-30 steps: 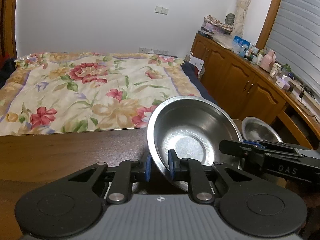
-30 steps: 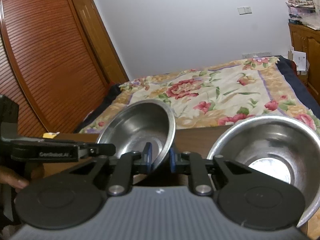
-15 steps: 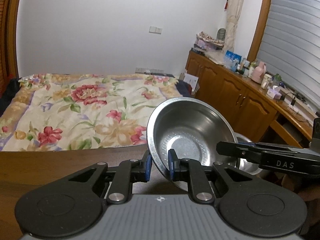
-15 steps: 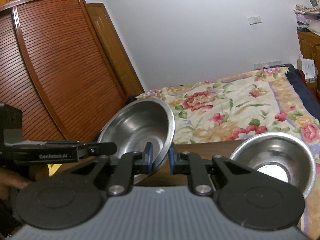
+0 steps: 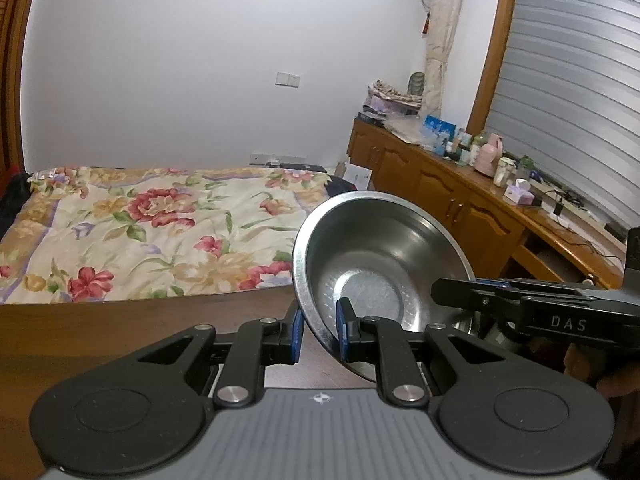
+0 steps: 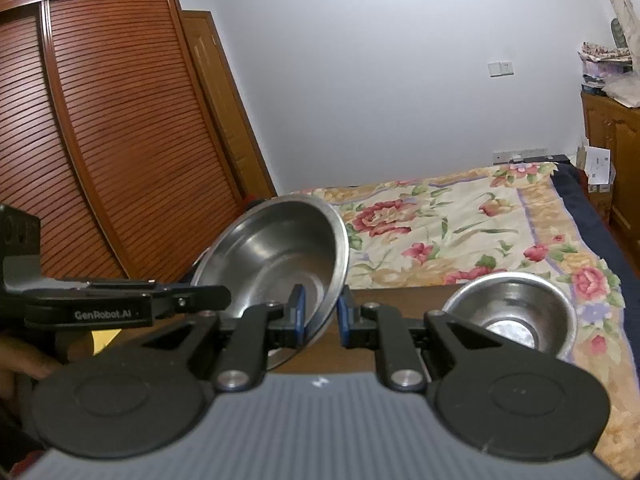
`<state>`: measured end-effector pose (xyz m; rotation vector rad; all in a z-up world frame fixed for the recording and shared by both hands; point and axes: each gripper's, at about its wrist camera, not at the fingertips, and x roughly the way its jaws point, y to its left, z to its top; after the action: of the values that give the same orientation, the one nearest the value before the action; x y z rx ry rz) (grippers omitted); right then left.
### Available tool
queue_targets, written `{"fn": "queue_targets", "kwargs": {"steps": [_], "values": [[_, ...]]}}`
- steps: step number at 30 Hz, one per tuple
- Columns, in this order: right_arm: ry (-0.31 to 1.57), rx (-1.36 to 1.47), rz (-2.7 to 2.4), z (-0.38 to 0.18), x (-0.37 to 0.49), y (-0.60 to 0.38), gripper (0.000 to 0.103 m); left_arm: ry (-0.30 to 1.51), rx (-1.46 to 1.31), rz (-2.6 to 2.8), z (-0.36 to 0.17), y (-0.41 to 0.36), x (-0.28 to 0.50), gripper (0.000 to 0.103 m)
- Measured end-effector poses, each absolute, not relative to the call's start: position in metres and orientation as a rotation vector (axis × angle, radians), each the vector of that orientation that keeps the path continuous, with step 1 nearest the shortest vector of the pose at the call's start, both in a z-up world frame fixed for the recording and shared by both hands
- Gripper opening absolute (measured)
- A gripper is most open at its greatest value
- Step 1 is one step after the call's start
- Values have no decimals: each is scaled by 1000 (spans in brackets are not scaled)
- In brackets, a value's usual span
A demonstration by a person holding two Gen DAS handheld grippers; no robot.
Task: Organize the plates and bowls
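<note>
A tilted steel bowl is held up over the brown wooden table. My left gripper is shut on its near-left rim, one blue pad inside and one outside. In the right wrist view the same bowl leans left, with my right gripper shut on its right rim. Each gripper shows in the other's view: the right gripper by the bowl's right side, the left gripper by its left side. A second, smaller steel bowl sits upright on the table to the right.
A bed with a floral cover lies just beyond the table's far edge. A wooden cabinet run with bottles and boxes on top lines the right wall. A slatted wooden wardrobe stands to the left. A hand holds the left gripper.
Both grippers have risen with the bowl still pinched between them. The second bowl on the table now looks smaller and lower, and more wall and wardrobe are in view.
</note>
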<state>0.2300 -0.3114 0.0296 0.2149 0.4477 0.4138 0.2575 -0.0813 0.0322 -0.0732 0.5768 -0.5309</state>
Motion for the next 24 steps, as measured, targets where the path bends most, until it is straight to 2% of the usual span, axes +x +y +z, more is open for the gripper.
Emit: {"fn": "queue_targets", "kwargs": {"steps": [24], "values": [[504,248,436,-4,158,-296,18,612,-58,-542,11,-54,165,19]]}}
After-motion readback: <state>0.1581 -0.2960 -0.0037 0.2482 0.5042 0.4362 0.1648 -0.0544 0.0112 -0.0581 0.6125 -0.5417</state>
